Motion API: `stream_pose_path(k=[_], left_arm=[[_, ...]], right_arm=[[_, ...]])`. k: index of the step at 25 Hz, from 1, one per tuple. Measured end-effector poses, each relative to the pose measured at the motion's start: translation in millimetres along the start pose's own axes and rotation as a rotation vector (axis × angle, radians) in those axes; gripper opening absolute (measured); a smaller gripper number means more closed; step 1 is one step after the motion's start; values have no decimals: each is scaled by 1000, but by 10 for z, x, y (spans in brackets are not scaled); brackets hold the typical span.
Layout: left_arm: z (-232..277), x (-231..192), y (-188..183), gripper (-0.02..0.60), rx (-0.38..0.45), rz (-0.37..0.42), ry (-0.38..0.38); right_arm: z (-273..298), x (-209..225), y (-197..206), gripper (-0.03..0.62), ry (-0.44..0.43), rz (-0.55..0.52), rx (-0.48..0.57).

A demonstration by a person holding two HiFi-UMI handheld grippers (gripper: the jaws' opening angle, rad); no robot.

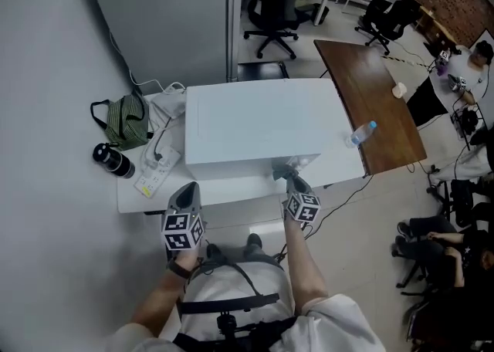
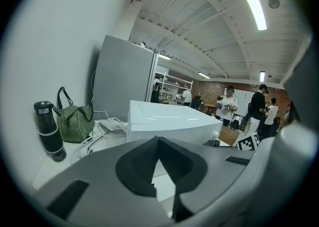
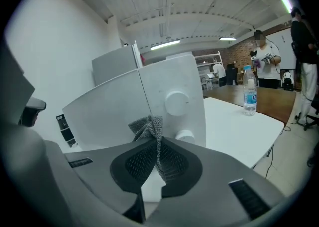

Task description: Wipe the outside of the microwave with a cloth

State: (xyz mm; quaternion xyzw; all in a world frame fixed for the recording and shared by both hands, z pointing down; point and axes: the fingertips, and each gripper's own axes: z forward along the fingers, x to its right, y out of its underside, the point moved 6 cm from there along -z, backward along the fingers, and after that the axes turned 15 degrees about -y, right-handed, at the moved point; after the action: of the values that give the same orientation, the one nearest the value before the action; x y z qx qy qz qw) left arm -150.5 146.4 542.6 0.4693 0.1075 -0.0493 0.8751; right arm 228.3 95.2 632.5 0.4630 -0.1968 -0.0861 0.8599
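cloth (image 3: 150,127) partly hidden, water bottle (image 3: 249,93) label unreadable

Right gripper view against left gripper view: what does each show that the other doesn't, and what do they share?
Only the right gripper view: the cloth pinched by the right gripper, two knobs on the microwave, and a water bottle. Only the left gripper view: the striped bag, and the left gripper, shut and empty. Both: the white microwave.

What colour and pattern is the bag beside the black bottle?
The bag is green with fine pale stripes, clearest in the left gripper view.
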Motion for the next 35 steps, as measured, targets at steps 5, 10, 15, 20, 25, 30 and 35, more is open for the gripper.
stream_pose_path(k=[5, 10, 15, 20, 25, 30, 35], left_arm=[[-6, -120, 56, 12, 10, 1, -40], [-90, -442, 145, 12, 7, -24, -100], [-214, -708, 236, 12, -12, -58, -141], [-187, -839, 255, 12, -17, -61, -153], [-30, -735, 265, 12, -31, -45, -141], [162, -478, 231, 12, -38, -29, -116], [263, -245, 202, 12, -35, -23, -98]], right_arm=[[490, -515, 175, 11, -135, -39, -70], [1230, -1772, 385, 11, -398, -135, -175], [1747, -2991, 620, 11, -636, -207, -279], [1810, -2826, 713, 11, -562, -177, -287], [1351, -1459, 630, 11, -288, -118, -226], [599, -73, 545, 11, 2, -25, -169], [301, 406, 615, 11, 64, 6, -179]])
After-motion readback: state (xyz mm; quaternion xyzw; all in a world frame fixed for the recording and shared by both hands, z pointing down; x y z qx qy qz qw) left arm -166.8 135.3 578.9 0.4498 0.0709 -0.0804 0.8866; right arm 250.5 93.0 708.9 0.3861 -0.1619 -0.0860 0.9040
